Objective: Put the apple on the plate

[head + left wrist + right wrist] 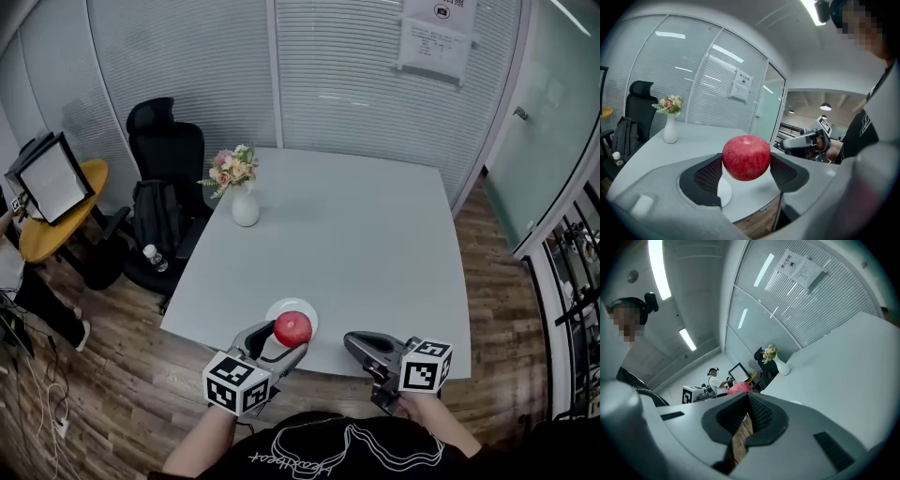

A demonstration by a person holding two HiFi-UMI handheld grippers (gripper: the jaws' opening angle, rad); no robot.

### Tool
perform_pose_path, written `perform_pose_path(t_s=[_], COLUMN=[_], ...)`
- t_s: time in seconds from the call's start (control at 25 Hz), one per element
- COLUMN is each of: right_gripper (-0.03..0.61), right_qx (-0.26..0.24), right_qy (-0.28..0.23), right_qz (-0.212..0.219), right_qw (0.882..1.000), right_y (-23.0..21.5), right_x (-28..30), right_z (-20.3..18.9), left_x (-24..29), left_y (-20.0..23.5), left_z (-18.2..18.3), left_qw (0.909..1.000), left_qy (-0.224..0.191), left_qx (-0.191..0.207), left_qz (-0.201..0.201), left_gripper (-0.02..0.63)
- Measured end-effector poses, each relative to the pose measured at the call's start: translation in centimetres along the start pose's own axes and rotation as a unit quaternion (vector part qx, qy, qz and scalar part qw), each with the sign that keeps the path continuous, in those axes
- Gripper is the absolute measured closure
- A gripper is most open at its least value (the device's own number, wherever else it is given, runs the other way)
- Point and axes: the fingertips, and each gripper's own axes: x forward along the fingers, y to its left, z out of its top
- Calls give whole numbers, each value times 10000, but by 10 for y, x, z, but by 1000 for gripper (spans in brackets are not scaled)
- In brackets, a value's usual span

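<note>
A red apple (292, 328) is clamped between the jaws of my left gripper (284, 342), lifted just over a small white plate (281, 308) near the front edge of the pale grey table (356, 244). In the left gripper view the apple (746, 158) fills the gap between the black pads (708, 176), and part of the plate (724, 192) shows below it. My right gripper (356, 344) hovers at the table's front edge to the right of the plate, shut and empty. In its own view the right gripper (747, 417) has its jaws closed, and the apple (739, 388) peeks over them.
A white vase of flowers (245, 199) stands at the table's far left. A black office chair (167, 150) and a yellow round table with a monitor (52, 183) sit left of the table. Glass walls with blinds close off the back. A person (712, 378) sits far off.
</note>
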Motion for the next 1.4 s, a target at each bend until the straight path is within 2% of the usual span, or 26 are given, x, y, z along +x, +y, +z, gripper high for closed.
perform_pose_path(t_s=[0.2,0.56,0.92,1.4], right_gripper=[569,569,569,569], right_qx=[60,209,386,527], right_qy=[3,59,49,137], right_qz=[-135,-350,-529,-725], right_qw=[9999,9992,9978,9959], right_y=[-18,-45,-71,-94], right_x=[9,22,21,16], right_z=[6,3,-1,-6], left_x=[19,49,83,111], left_y=[32,74,91,113], left_z=[-13,-49,-86,-126], left_qw=[9997,9981,9935,9864], left_qy=[148,538,1037,1529], left_qx=[102,1,354,433], left_qz=[184,305,296,408], left_gripper=[302,302,302,302])
